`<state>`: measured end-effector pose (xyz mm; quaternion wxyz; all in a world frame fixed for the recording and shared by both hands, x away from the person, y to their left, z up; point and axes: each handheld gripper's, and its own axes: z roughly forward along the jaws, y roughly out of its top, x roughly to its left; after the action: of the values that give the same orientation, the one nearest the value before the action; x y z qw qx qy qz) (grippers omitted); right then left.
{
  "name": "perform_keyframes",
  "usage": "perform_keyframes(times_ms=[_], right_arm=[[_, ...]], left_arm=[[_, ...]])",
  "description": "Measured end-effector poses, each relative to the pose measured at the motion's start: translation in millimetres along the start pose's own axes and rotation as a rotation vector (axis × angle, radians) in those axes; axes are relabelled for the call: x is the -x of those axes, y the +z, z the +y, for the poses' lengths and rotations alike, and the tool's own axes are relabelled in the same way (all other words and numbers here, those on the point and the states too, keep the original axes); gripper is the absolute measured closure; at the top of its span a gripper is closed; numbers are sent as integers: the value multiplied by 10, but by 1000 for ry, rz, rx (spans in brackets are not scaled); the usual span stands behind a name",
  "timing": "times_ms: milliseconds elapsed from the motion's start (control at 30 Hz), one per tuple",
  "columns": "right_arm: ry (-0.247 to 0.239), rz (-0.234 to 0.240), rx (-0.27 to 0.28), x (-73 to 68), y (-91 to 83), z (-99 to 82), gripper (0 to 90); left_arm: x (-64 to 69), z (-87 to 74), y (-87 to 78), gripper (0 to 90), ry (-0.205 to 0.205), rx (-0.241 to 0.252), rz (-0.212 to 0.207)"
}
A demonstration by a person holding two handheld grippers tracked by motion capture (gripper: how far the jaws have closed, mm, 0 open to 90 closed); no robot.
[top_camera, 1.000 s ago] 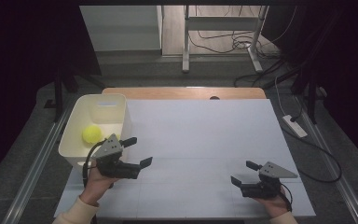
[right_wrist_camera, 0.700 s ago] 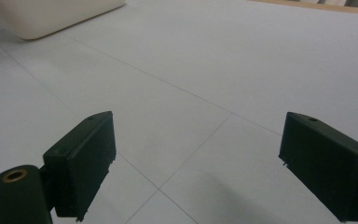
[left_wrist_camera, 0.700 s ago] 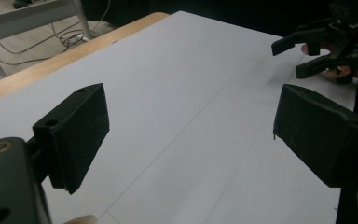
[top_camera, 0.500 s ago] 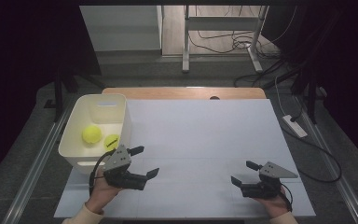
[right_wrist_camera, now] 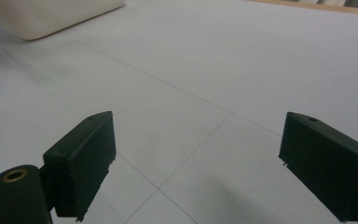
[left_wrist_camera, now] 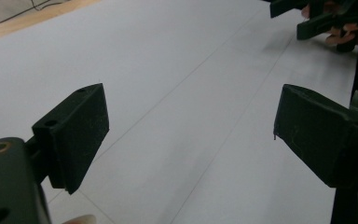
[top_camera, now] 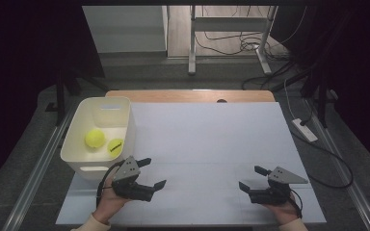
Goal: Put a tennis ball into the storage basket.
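A white bin (top_camera: 125, 126) stands at the table's left and holds two yellow-green tennis balls (top_camera: 95, 138) (top_camera: 115, 146) side by side. My left gripper (top_camera: 154, 172) is just in front of the bin's near right corner, low over the white sheet. It is open with nothing between its jaws. In the left gripper view my left gripper (left_wrist_camera: 191, 126) has bare sheet between its pads. My right gripper (top_camera: 249, 177) rests near the front right, open and empty. In the right gripper view my right gripper (right_wrist_camera: 196, 158) looks across the sheet toward the bin (right_wrist_camera: 51, 14).
A white sheet (top_camera: 207, 139) covers the table, with a wooden strip (top_camera: 188, 95) at the far edge. A power strip (top_camera: 304, 130) and cables lie on the floor to the right. The right gripper (left_wrist_camera: 317, 18) appears far off in the left gripper view.
My left gripper has come away from the bin's front rim, down and toward the near edge. A second ball now shows in the bin. The right gripper has not moved.
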<state>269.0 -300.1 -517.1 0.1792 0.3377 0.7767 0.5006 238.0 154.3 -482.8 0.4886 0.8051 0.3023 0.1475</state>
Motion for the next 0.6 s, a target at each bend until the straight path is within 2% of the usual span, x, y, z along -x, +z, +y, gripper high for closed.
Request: perform_keyframes(times_ms=[600], right_arm=[[0, -1, 3, 7, -2, -3, 106]], left_arm=[[-68, -318, 31, 98, -34, -54, 31]])
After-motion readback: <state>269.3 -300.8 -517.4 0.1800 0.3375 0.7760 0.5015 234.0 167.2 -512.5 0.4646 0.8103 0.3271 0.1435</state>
